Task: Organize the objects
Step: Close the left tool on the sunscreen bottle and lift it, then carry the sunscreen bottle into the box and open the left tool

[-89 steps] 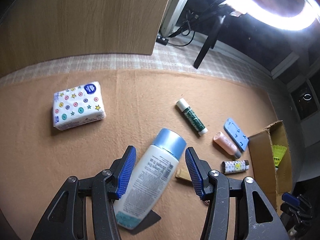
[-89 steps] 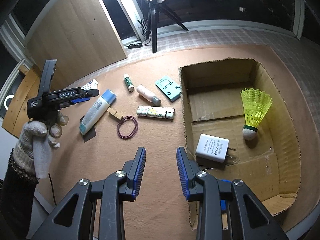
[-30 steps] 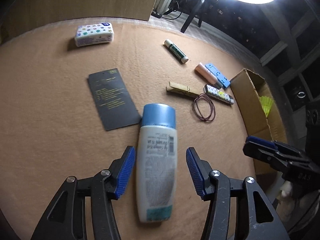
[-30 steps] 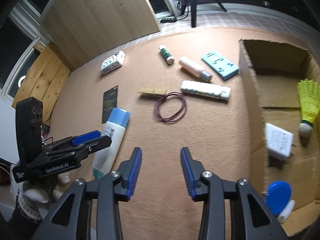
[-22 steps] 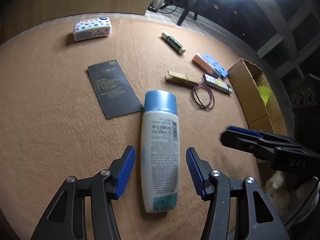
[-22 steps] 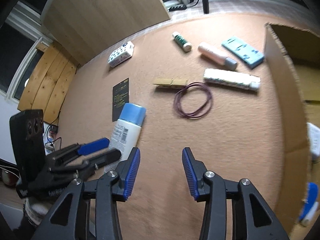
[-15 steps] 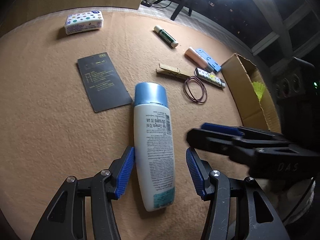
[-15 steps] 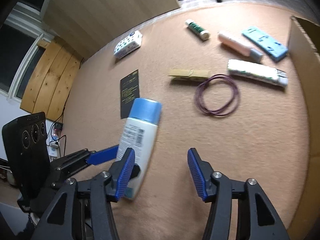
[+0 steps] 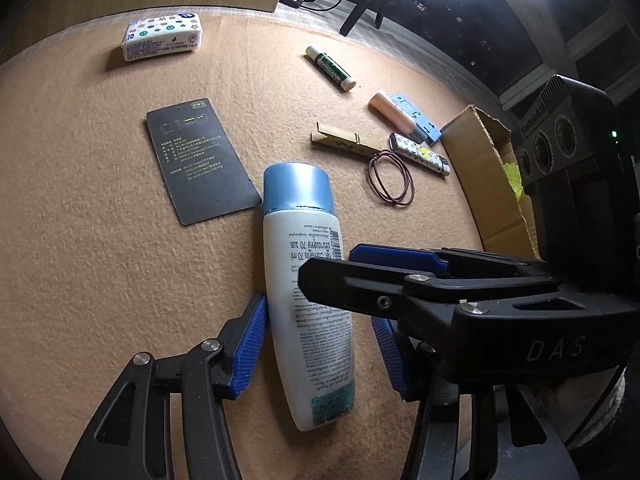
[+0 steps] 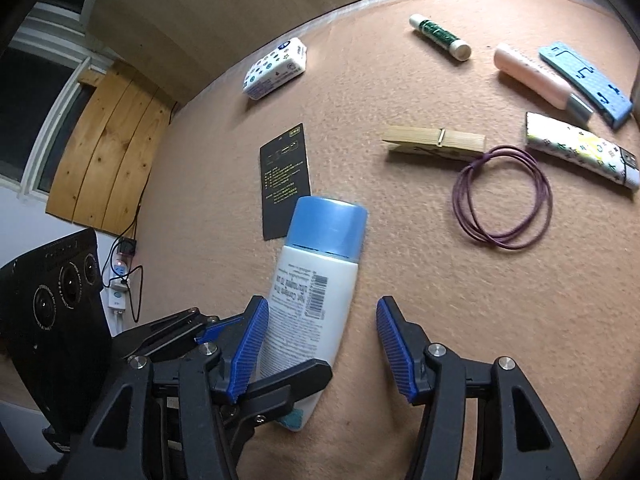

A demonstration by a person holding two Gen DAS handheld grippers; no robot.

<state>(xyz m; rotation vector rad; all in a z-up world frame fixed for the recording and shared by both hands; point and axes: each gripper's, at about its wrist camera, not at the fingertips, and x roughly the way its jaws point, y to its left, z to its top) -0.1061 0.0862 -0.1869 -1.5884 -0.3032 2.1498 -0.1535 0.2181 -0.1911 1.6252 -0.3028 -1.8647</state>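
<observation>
A white bottle with a blue cap (image 9: pixel 304 264) lies flat on the tan felt, cap pointing away from me. My left gripper (image 9: pixel 318 346) straddles its lower half: the left pad rests against the bottle's side and the right pad stands clear of it, so it is open. My right gripper (image 10: pixel 320 344) has come over the same bottle (image 10: pixel 316 280) from the right. Its jaws are open around the bottle's body, with a gap at the right pad. In the left wrist view the right gripper's black finger crosses above the bottle's label.
Beyond the bottle lie a black card (image 9: pixel 200 168), a tissue pack (image 9: pixel 162 40), a green lip balm (image 9: pixel 330 68), a clothespin (image 9: pixel 346 144), a purple hair-tie loop (image 9: pixel 390 178), a patterned tube (image 9: pixel 420 154), a pink tube (image 9: pixel 394 114) and a blue stand (image 9: pixel 416 118). A cardboard box (image 9: pixel 480 168) stands at right.
The right gripper has swung left and down from near the box to the bottle, and its jaws have widened. The left gripper has stayed around the bottle.
</observation>
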